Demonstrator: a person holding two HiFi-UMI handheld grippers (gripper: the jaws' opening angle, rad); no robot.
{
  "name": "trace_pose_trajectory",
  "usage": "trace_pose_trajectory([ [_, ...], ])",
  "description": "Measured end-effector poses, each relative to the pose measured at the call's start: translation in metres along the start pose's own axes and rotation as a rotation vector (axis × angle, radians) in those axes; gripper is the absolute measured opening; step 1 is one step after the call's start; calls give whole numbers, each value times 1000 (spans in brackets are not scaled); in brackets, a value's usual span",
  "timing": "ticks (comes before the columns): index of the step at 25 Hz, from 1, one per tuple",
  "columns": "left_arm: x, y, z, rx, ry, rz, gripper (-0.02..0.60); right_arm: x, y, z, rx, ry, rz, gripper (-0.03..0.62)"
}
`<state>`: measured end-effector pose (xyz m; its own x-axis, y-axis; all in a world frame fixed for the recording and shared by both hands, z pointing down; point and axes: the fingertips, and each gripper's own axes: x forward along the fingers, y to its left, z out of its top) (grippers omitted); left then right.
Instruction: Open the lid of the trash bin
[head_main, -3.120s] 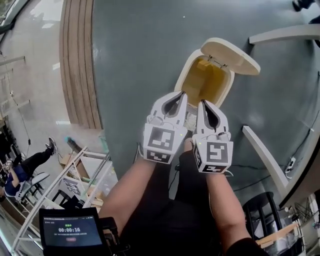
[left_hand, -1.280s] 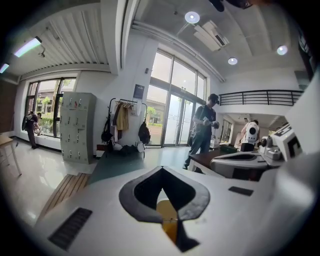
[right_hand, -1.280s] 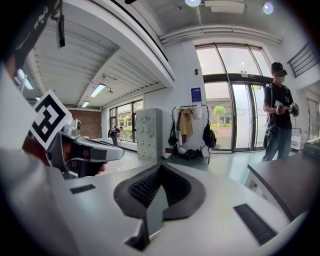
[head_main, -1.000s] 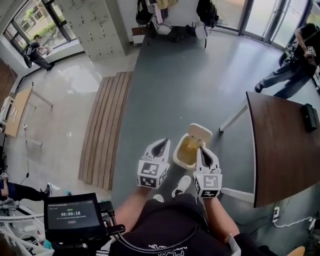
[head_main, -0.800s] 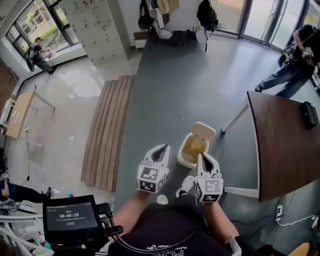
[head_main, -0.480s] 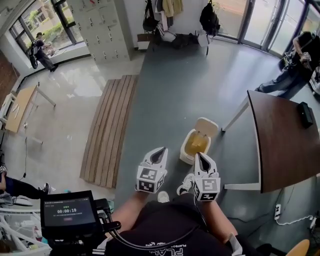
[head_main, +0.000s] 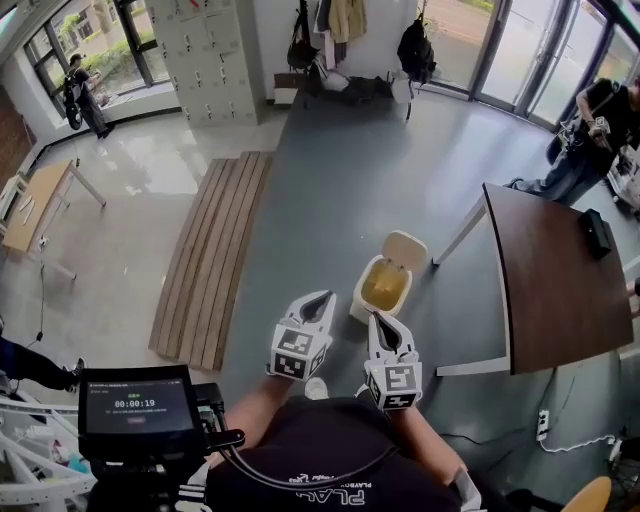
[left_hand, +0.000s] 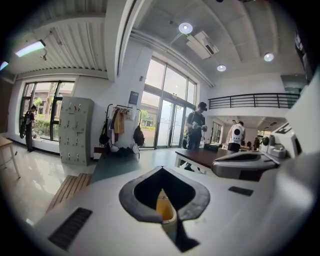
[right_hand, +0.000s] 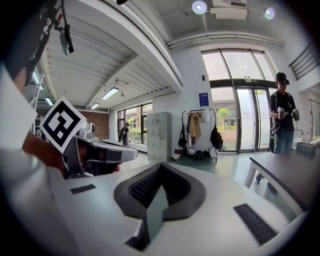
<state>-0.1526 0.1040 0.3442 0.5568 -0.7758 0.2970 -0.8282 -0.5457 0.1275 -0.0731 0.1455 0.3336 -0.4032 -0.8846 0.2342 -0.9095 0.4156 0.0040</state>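
Screen (head_main: 130, 402): nearest to you, at lower left in the head view; it reads 00:00:19.
Shoe (head_main: 315, 388): white, on the grey floor (head_main: 330, 180), just below your two grippers.
Left gripper (left_hand: 162, 168): clenched, pads meeting at the tip, nothing grasped. It is held out level and aimed toward the bin. In its own view the yellow inside of the bin shows through the hollow behind the tip.
Right gripper (right_hand: 161, 164): clenched too, and empty. Only floor shows through its hollow. It sits just beside the left one, and its tip is close to the bin's near edge, though you cannot tell whether they touch.
Trash bin (head_main: 361, 302): small and white with a yellow liner, standing on the floor straight ahead of both tips.
Lid (head_main: 405, 250): already up, tilted back from the bin's far edge, leaving the mouth uncovered.
Table (head_main: 555, 290): dark top on white legs, to the right of the bin and apart from it.
Boards (head_main: 205, 255): a strip of wooden slats on the floor, left of the bin and well apart.
Far wall: lockers (head_main: 200, 50), then hanging coats and bags (head_main: 345, 25), then glass doors (head_main: 520, 50).
People: one stands past the table's far corner (head_main: 585, 135), and another is by the windows at far left (head_main: 80, 90).
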Motion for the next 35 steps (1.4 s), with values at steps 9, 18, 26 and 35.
trace_pose_trajectory([
  [9, 6, -43, 13, 39, -31, 23, -2, -20, -36, 4, -16, -32, 7, -2],
  [18, 11, -62, 20, 26, -36, 51, -2, -42, -77, 17, -56, -57, -73, -2],
  [26, 15, -59, 10, 45, -9, 77, -2, -48, -87, 14, -38, -55, -103, -2],
  [35, 31, -68, 16, 22, -21, 63, -2, -50, -109, 17, 7, -76, -111, -2],
])
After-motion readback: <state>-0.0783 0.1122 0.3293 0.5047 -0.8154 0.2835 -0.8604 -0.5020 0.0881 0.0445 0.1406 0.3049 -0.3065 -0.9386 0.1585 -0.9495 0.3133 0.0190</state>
